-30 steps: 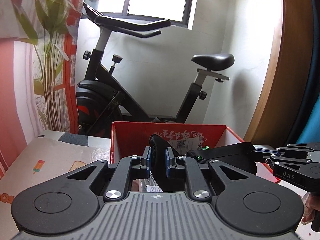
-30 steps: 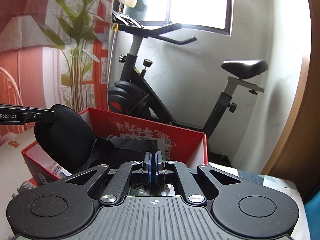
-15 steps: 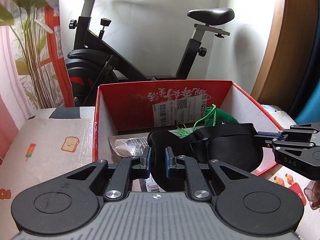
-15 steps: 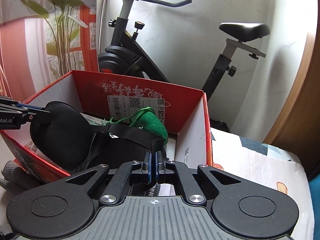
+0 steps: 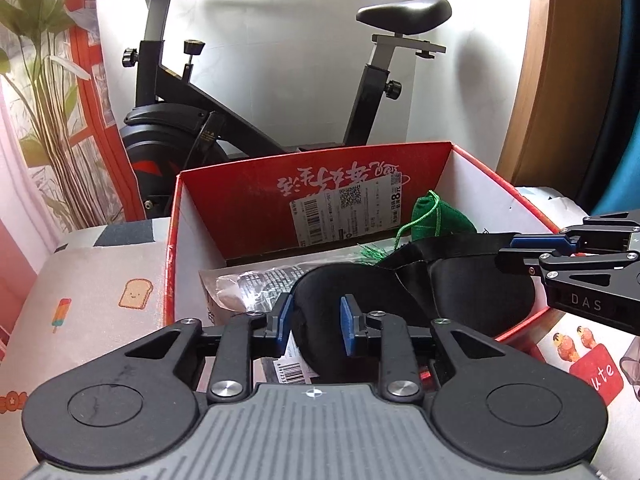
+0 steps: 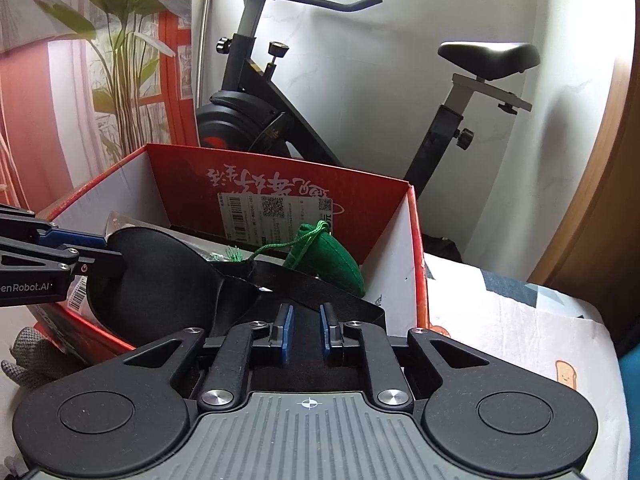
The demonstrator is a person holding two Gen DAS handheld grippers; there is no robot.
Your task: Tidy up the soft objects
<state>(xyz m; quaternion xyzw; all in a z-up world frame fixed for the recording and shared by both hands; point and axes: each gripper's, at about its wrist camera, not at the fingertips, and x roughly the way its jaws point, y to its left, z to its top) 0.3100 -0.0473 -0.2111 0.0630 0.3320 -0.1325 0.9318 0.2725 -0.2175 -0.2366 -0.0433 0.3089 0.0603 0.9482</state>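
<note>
Left wrist view shows both the left gripper [image 5: 316,326] and right gripper [image 6: 306,332] newly parted, jaws slack around the black eye mask [image 5: 400,300], so it looks released into the red box [image 5: 320,184] at 12 o'clock.

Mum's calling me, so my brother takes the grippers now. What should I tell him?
Left gripper: open, fingers either side of the black eye mask's end.
Right gripper: open over its other end.
The mask rests in the red box, near the green pouch.
Done: mask placed.
Left: back both grippers out; a grey knitted item lies outside the box, probably next.
</note>
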